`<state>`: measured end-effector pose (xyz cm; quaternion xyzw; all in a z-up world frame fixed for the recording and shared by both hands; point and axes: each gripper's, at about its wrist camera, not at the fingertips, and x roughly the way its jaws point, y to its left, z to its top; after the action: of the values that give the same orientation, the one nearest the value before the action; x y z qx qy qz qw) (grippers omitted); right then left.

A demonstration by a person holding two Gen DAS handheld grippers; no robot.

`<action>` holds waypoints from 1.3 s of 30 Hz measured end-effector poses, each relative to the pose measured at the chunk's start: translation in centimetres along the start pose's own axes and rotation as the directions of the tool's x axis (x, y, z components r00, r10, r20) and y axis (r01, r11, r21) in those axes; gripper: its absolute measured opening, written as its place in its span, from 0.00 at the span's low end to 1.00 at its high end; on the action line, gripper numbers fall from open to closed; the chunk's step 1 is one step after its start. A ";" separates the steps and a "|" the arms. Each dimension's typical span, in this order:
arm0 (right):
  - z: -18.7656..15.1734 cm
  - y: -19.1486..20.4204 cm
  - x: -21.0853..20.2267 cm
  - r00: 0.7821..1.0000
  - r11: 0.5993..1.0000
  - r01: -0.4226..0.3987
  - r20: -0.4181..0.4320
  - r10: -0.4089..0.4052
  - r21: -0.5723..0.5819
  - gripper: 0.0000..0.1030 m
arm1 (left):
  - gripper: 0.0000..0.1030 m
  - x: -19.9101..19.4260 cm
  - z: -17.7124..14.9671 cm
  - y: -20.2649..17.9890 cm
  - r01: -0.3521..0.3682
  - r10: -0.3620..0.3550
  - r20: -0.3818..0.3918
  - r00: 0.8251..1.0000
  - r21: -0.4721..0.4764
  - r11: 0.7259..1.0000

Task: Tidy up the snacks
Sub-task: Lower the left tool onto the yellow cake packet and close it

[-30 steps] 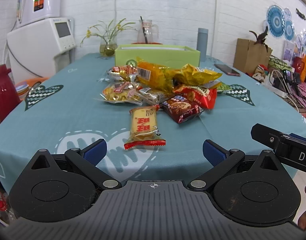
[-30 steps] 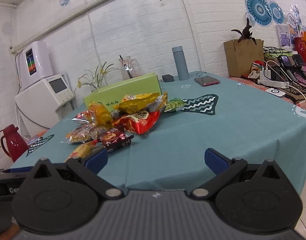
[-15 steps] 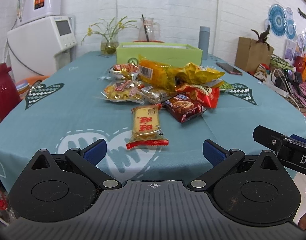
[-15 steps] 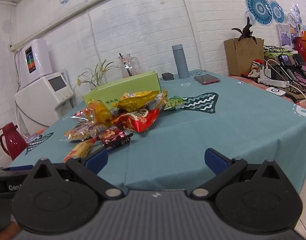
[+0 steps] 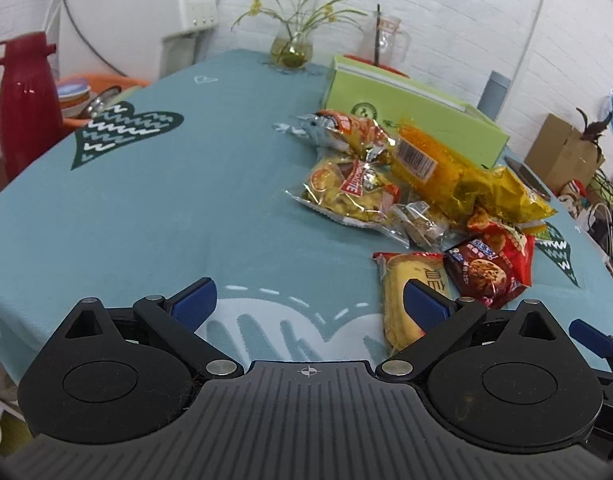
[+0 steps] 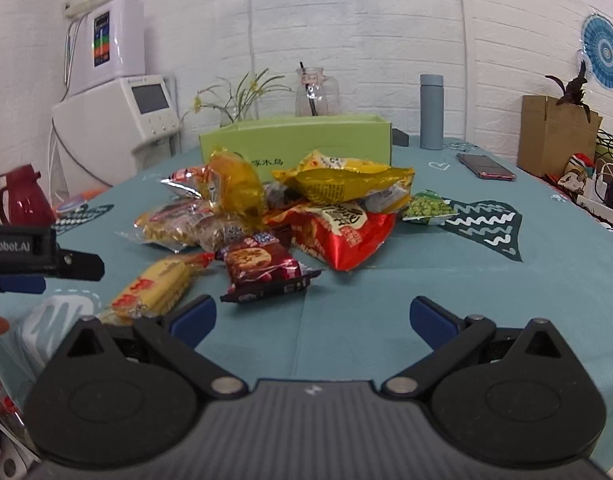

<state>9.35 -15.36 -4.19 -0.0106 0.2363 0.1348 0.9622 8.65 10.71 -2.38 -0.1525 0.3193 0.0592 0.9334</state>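
On the teal tablecloth, printed with dark zigzag hearts, a heap of snacks lay in front of a light green box. The box front carried dark Chinese characters, too small to read surely. A clear packet of yellow pastries bore a red band reading "CHOCOLATE". The orange-yellow bag showed a white barcode label. A dark red cookie packet pictured a chocolate-chip biscuit beneath a blue brand mark that could not be read, and the big red bag carried large Chinese lettering. A small green pea packet sat at the heap's right edge. The yellow cracker packet, marked with red characters, lay nearest the table edge, just beside the cookie packet.

The left gripper hovered over the table's near edge with its blue-padded fingers spread wide and nothing between them; its right pad stood in front of the cracker packet, and contact could not be judged. Its side showed in the right wrist view, lettered "Robot.AI". The right gripper was likewise spread wide and empty, low before the cookie packet.
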 end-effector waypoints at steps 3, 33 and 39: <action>0.1 -0.5 1.9 0.998 1.000 0.007 -0.062 -0.006 0.015 1.00 | 0.86 1.1 0.6 -0.1 -0.006 0.006 -0.023 1.000 0.003 1.000; 0.5 7.9 4.1 0.923 0.892 -0.381 -0.159 0.351 -0.244 0.98 | 0.56 4.1 2.7 -2.8 0.305 -0.274 -0.277 0.921 0.076 0.949; 0.2 8.4 4.1 0.919 0.887 -0.395 -0.110 0.379 -0.238 0.73 | 0.38 3.8 2.5 -3.3 0.286 -0.250 -0.277 0.928 0.099 0.953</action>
<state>10.66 -6.23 -5.55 -0.0909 0.2431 0.3528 0.8990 13.81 8.47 -2.05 -0.1366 0.4187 -0.1119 0.8908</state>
